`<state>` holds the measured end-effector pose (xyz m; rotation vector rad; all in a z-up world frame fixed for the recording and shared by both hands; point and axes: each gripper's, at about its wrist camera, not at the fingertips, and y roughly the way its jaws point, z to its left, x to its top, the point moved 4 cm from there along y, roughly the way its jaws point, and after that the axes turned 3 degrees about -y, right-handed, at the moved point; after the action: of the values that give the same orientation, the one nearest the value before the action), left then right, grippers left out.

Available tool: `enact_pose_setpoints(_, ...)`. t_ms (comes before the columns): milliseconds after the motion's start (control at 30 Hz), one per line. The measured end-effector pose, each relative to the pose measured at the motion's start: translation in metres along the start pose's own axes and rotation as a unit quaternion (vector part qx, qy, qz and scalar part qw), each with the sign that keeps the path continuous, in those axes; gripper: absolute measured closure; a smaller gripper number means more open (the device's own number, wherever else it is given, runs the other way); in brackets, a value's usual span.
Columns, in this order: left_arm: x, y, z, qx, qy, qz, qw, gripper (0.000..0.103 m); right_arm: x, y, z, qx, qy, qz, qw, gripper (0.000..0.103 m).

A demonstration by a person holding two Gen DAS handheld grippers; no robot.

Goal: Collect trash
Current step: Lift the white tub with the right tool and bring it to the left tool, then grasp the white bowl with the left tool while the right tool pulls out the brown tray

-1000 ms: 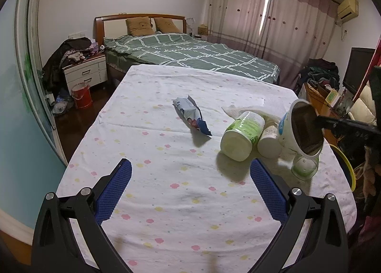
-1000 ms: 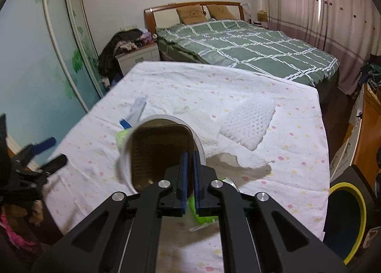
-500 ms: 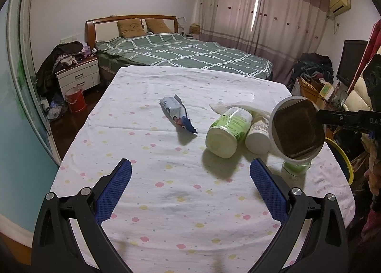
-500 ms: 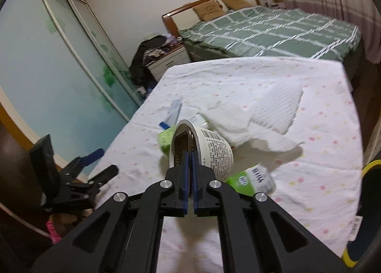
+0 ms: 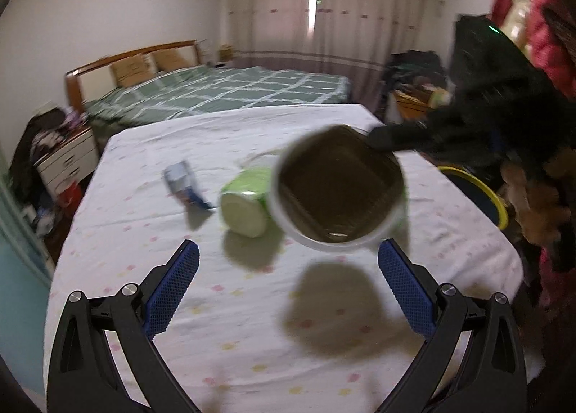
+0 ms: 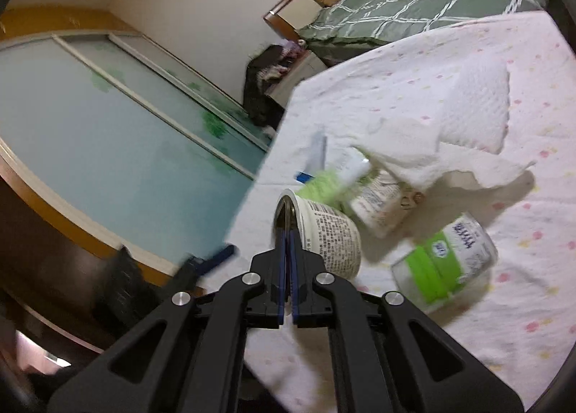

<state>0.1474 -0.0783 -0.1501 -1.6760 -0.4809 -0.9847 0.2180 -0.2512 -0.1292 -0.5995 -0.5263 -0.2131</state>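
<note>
My right gripper [image 6: 287, 233] is shut on the rim of a white paper tub [image 6: 329, 233] and holds it above the table. In the left wrist view the tub [image 5: 338, 189] hangs with its dark inside facing me, above and between my fingers. My left gripper [image 5: 288, 279] is open and empty, low over the table. On the cloth lie a green-and-white cup [image 5: 248, 200], a blue-and-white wrapper [image 5: 183, 186], a clear jar with a green label [image 6: 446, 261], a small white bottle [image 6: 378, 200] and crumpled tissue [image 6: 432, 150].
The table has a white spotted cloth [image 5: 252, 333]. A yellow-rimmed bin [image 5: 478, 193] stands off the table's right edge. A green bed [image 5: 216, 92] lies beyond, a nightstand [image 5: 68, 157] at left and sliding wardrobe doors [image 6: 108, 139] along the wall.
My right gripper has carried the tub away from the pile and towards the left gripper, so the tub looms larger and nearer. The right wrist view has tilted.
</note>
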Motion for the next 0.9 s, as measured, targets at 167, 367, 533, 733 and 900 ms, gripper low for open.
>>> enact_pose_setpoints(167,0.002,0.005,-0.025,-0.032,0.044,-0.017,0.9984,0.005,0.003,-0.009,0.001,0.036,0.033,-0.012,0.999,0.101)
enact_pose_setpoints(367,0.014,0.019,-0.031,-0.029,0.038,-0.056,0.9973,0.005,0.005,-0.026,0.011,0.098,0.062,-0.024,0.993,0.101)
enact_pose_setpoints(533,0.027,0.007,-0.036,0.002,0.042,-0.136,0.9899,0.005,0.004,-0.042,0.022,0.151,0.082,-0.031,0.985,0.101)
enact_pose_setpoints(733,0.032,-0.016,-0.051,0.062,0.079,-0.224,0.9693,0.005,0.005,-0.056,0.027,0.163,0.087,-0.037,0.982,0.101)
enact_pose_setpoints(900,0.032,-0.016,-0.064,0.078,0.109,-0.243,0.9608,0.007,0.001,-0.053,0.024,0.191,0.105,-0.029,0.975,0.101)
